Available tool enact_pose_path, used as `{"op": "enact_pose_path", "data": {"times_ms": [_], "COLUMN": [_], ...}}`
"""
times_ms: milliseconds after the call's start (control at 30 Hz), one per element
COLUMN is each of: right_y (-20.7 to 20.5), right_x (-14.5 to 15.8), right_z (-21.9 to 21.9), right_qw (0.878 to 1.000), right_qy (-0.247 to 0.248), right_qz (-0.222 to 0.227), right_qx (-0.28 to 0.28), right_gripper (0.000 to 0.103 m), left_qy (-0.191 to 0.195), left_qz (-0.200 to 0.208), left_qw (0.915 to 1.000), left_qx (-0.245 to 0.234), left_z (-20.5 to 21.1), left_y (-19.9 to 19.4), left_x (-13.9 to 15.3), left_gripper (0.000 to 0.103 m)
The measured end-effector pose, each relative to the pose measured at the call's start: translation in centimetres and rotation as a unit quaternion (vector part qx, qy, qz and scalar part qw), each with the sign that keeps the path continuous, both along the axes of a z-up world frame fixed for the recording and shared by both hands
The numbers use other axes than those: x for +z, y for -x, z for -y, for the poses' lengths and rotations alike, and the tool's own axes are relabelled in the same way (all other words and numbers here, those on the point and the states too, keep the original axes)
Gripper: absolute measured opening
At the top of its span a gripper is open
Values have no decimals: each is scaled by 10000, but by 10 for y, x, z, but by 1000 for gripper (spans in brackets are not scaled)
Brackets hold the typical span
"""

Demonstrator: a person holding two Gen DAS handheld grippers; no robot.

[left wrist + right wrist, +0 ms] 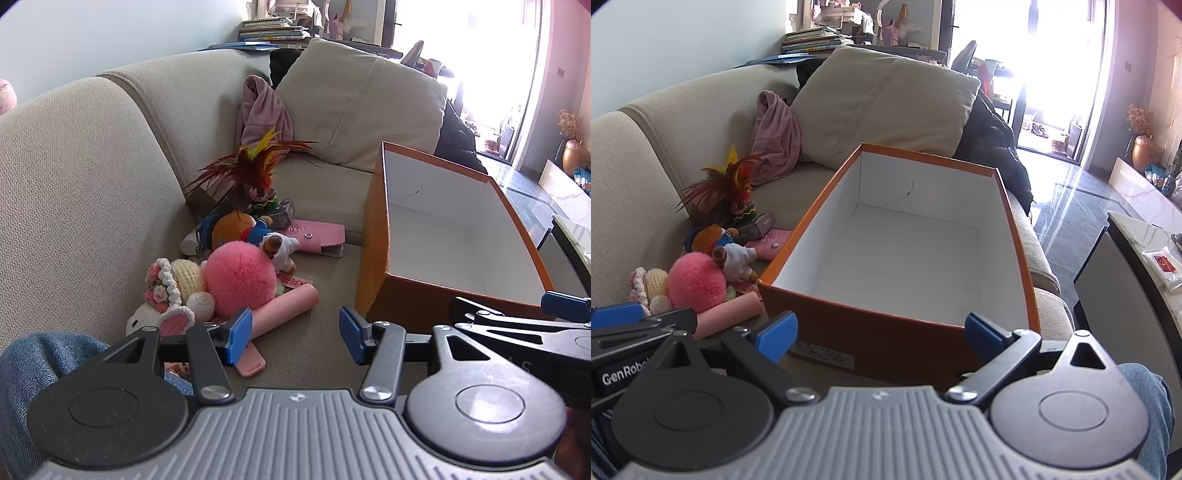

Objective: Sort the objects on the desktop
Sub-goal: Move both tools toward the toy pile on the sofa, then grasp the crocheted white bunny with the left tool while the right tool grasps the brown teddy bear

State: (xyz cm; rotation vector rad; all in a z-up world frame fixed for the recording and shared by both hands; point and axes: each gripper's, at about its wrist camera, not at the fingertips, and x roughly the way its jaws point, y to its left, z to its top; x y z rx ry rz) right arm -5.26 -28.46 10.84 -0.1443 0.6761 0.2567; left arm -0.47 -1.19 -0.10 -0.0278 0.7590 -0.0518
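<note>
- Spread blue jaws of the left gripper [293, 338] hover over a pink tube [284, 308]; the right gripper [881, 338], equally spread, faces the empty orange box [886, 332].
- Heaped toys beside the box risk tumbling: nudging the pink pompom [240, 278] could roll neighbours off the sofa [74, 184].

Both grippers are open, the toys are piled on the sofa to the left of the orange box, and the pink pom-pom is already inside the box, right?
Not quite: the fluffy pink pom-pom lies in the toy pile on the beige sofa. The right wrist view shows the orange cardboard box with nothing in it. The left gripper and right gripper are indeed open.
</note>
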Motion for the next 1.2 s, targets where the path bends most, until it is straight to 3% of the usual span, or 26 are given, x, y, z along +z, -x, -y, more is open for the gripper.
{"op": "enact_pose_path", "data": {"times_ms": [567, 733, 833, 1000, 1133, 1200], "right_y": [1, -1, -2, -4, -5, -8], "right_x": [-2, -4, -3, 2, 7, 8], "right_z": [-4, -13, -18, -35, -56, -68], "right_qw": [9998, 9985, 9968, 9915, 9847, 9804], "right_qy": [-59, -148, -265, -460, -464, -488], "right_qz": [-56, -205, -261, -266, -237, -248], "right_qx": [174, 482, 702, 1191, 1665, 1892], "right_gripper": [96, 78, 66, 47, 36, 35], "left_qy": [128, 214, 253, 283, 232, 142], "left_qz": [-64, -169, -211, -288, -409, -497], "left_qw": [9999, 9996, 9993, 9985, 9972, 9967], "left_qx": [59, 115, 170, 357, 582, 619], "left_z": [-11, -25, -36, -56, -76, -86], "left_y": [-1, -5, -10, -22, -35, -42], "left_x": [-1, -1, 0, 2, 3, 3], "left_gripper": [62, 62, 55, 52, 52, 52]}}
